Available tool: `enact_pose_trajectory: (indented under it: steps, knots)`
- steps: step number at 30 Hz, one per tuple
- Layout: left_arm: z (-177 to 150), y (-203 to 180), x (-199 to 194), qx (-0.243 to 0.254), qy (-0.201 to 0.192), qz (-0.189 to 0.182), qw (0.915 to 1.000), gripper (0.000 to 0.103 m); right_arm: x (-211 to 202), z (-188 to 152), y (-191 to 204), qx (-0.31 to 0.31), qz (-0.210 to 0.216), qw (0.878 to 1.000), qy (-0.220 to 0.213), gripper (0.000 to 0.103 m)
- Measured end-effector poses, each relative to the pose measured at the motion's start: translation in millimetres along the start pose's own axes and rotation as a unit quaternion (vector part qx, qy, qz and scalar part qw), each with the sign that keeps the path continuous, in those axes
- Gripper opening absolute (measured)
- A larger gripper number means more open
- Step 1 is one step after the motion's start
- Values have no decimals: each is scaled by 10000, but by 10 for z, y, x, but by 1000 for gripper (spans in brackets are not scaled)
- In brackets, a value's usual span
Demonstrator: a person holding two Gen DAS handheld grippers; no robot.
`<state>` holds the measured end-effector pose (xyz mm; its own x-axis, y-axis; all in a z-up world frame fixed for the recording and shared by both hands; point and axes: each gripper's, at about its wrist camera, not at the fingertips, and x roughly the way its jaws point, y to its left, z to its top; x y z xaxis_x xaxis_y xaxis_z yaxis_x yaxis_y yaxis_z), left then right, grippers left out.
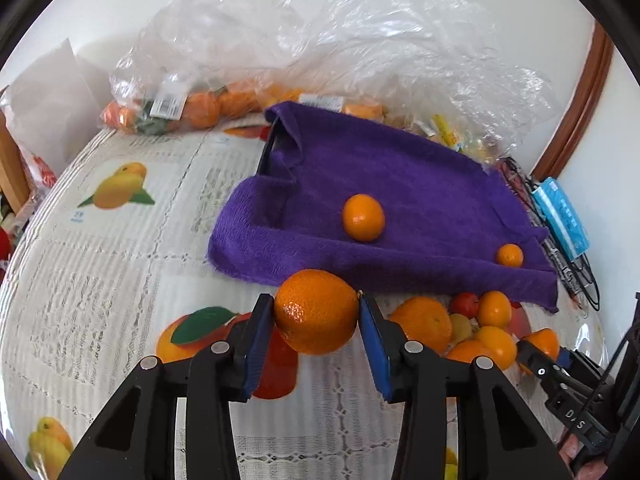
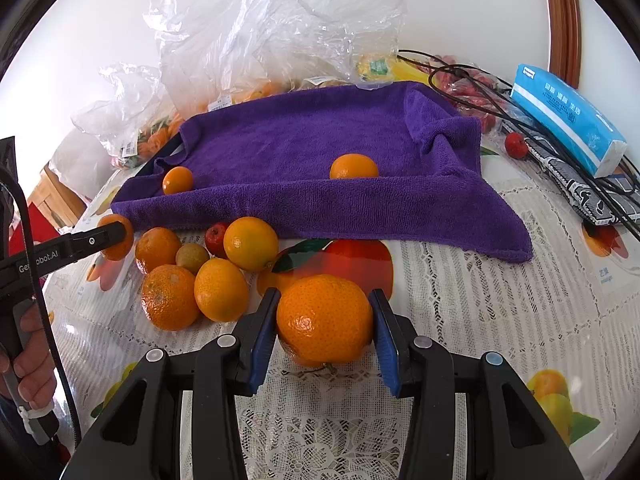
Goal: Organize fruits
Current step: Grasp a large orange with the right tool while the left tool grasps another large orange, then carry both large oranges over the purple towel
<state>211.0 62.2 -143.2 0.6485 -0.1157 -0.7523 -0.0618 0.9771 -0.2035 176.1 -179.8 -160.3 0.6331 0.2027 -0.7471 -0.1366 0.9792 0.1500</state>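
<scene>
Lace-patterned tablecloth (image 2: 500, 300) printed with fruit pictures, under white walls and crumpled clear plastic bags (image 1: 360, 40) of more fruit at the back. Spread across the middle, a purple towel (image 2: 320, 140), rumpled at its edges, carrying two small smooth oranges (image 1: 363, 217) well apart. Just in front of the towel's near edge, a loose pile of fruit (image 2: 200, 272): dimpled mandarins, smoother rounder oranges, one dull greenish piece, one small red fruit. Left gripper (image 1: 317, 312) clamped on a large mandarin (image 1: 316, 311), pebbled skin glossy, both blue pads (image 1: 256, 344) pressed against its sides, near the towel's front edge. Right gripper (image 2: 325, 320) likewise closed around another big mandarin (image 2: 325, 318), deep orange, coarse-pored, bit of stem showing underneath, beside the pile. Far right, a blue tissue pack (image 2: 568, 120) lying over black cables.
</scene>
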Motion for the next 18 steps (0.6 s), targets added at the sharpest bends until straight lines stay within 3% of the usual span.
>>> enact_pose_trajectory:
  steps: [4,8,18]
  knots:
    - [-37,-9,111,19,158,184,9997,41,4,3,3,-6,-4,10000,-3,44]
    - [-28,-19,91,32,-56,273,9996,41,1,1,-1,-8,-5,10000,-21,44]
    - [-49,-45,100,24,-167,337,9993,41,5,-10,-19,56,71,10000,2,45]
